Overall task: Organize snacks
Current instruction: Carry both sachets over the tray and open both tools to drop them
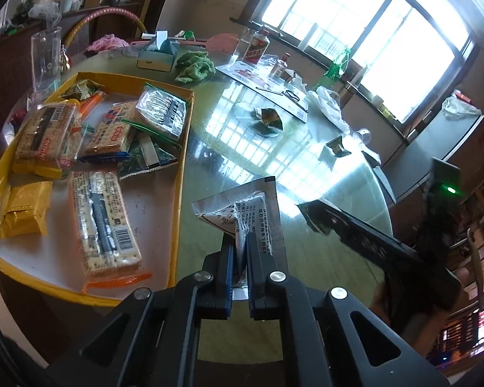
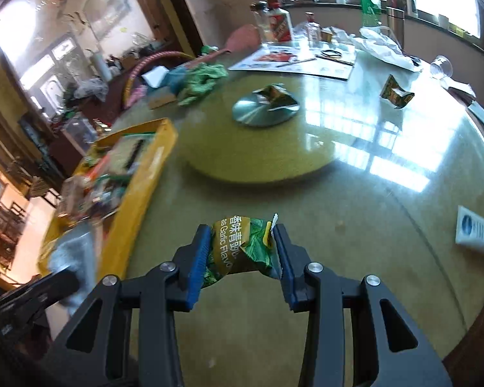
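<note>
**Two light packets in the air, the yellow tray half full**

The left gripper (image 1: 240, 238) is clenched on a thin silver foil sachet with black print (image 1: 258, 213), pinching its lower corner so the rest stands up like a flag above the glass-topped round table (image 1: 258, 148). It looks almost weightless, flat and crinkly. That corner hold seems enough, though slick foil could slide out if swung hard.

The right gripper (image 2: 242, 251) grasps a small green and gold snack bag of garlic-flavour peas (image 2: 242, 245) across its width, pads pressed on both sides. The bag is puffy and soft, so I'd judge the contents crushable under a tighter squeeze.

Beside them the shallow yellow-rimmed tray (image 1: 180, 161) already holds several clear-wrapped cracker packs (image 1: 105, 222), a yellow packet (image 1: 22, 213), a zip bag (image 1: 163, 113) and green wrappers, piled loosely at the far end with bare floor nearer the grippers. Two more small green packets (image 2: 395, 92) lie on the table, well away from the tray.
</note>
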